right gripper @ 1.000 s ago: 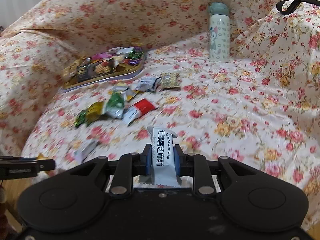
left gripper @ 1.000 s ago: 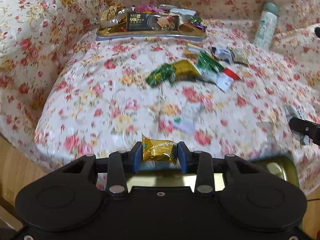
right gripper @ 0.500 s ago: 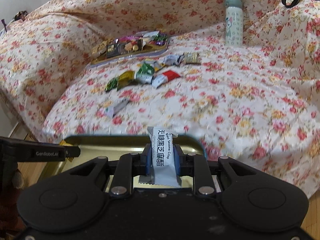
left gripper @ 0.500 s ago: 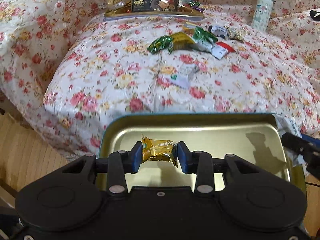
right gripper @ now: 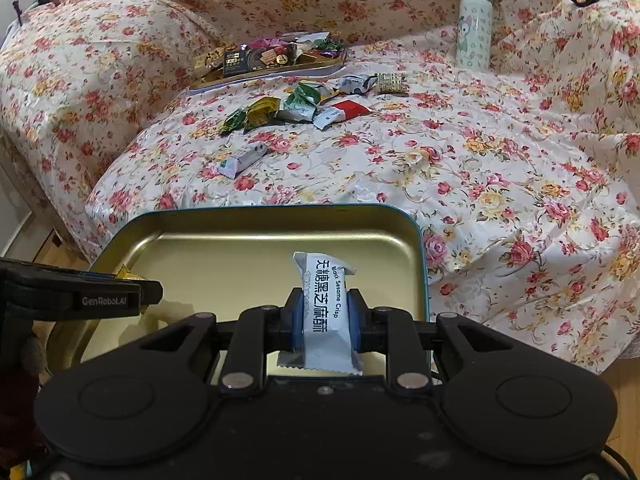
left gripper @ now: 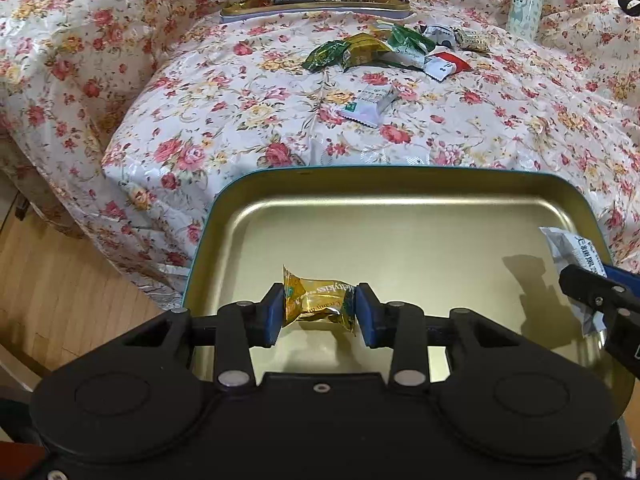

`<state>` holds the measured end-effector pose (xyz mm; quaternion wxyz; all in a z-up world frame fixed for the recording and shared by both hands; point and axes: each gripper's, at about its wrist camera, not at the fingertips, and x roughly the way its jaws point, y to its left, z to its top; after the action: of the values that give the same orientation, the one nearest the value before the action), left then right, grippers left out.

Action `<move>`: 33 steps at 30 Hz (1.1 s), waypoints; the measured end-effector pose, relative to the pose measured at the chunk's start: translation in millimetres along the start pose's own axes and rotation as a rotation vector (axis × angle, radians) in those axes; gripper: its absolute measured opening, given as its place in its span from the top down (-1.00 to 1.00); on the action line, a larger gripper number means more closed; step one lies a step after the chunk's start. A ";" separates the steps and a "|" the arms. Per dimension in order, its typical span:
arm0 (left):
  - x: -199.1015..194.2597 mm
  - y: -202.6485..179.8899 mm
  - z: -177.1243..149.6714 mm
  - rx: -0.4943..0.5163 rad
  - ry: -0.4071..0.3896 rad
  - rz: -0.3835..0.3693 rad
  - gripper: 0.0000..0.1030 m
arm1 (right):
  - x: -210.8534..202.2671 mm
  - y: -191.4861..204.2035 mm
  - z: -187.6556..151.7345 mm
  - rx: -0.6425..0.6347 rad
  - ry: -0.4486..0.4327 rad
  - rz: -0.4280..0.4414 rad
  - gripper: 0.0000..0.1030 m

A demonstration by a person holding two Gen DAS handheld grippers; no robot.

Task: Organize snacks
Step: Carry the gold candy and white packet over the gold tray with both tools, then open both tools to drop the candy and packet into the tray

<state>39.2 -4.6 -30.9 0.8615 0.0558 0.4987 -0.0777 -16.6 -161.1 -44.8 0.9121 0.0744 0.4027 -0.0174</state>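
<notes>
We hold the left gripper (left gripper: 319, 307) over the near left part of the gold tin (left gripper: 224, 216), its blue pads clamped on the gold candy (left gripper: 318, 300); the right gripper (right gripper: 323, 318) hangs over the tin's right side, clenched on the white sesame crisp packet (right gripper: 324, 308), which stands upright between the pads; both snacks are above the bare tin floor, neither resting on it as far as we can judge; the tin sits just off the near edge of the floral-covered sofa (left gripper: 224, 128); more wrapped snacks (left gripper: 380, 50) lie loose mid-cushion, a white bar (left gripper: 366, 104) nearer us, a second filled tray (left gripper: 316, 6) at the far edge, a bottle (right gripper: 474, 28) at the far right; to do this step well we would lower each snack close to the floor before loosening the pads, so nothing bounces over the shallow rim; keep the two drop spots apart, candy left, packet right; release one at a time; mind the packet's tail clinging to a pad.
</notes>
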 end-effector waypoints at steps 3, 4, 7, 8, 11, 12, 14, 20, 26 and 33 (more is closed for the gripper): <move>-0.9 0.3 -4.6 0.000 -0.003 0.011 0.10 | -1.2 2.5 -0.7 -0.014 0.007 -0.002 0.53; 0.1 0.5 -5.6 -0.001 -0.001 0.014 0.10 | -0.6 3.2 -0.9 -0.017 0.010 -0.003 0.53; 2.2 0.2 -8.4 0.000 0.005 0.023 0.10 | 1.2 5.4 -2.3 -0.029 0.016 -0.017 0.53; 2.3 0.0 -9.1 0.001 0.005 0.027 0.10 | 2.1 6.0 -2.9 -0.033 0.021 -0.021 0.53; 2.3 0.1 -11.3 0.000 0.005 0.027 0.09 | 4.4 5.9 -4.1 -0.040 0.038 -0.026 0.53; 2.6 0.0 -11.7 0.000 0.007 0.026 0.09 | 5.7 5.9 -4.2 -0.041 0.044 -0.029 0.53; 3.5 -0.2 -12.5 0.000 0.010 0.028 0.08 | 8.0 5.8 -4.8 -0.043 0.056 -0.033 0.53; 4.0 -1.2 -13.8 0.002 0.014 0.038 0.02 | 9.6 5.0 -6.0 -0.045 0.066 -0.036 0.53; 3.2 -2.8 -13.7 0.011 0.014 0.041 0.01 | 8.8 5.6 -4.7 -0.050 0.060 -0.039 0.53; -1.6 -0.8 -12.6 0.003 -0.009 0.043 0.00 | 3.0 7.3 -3.6 -0.057 0.039 -0.045 0.49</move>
<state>27.6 -3.0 -35.8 0.8650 0.0675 0.4935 -0.0603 -16.5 -153.2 -48.5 0.9053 0.0395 0.4222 -0.0249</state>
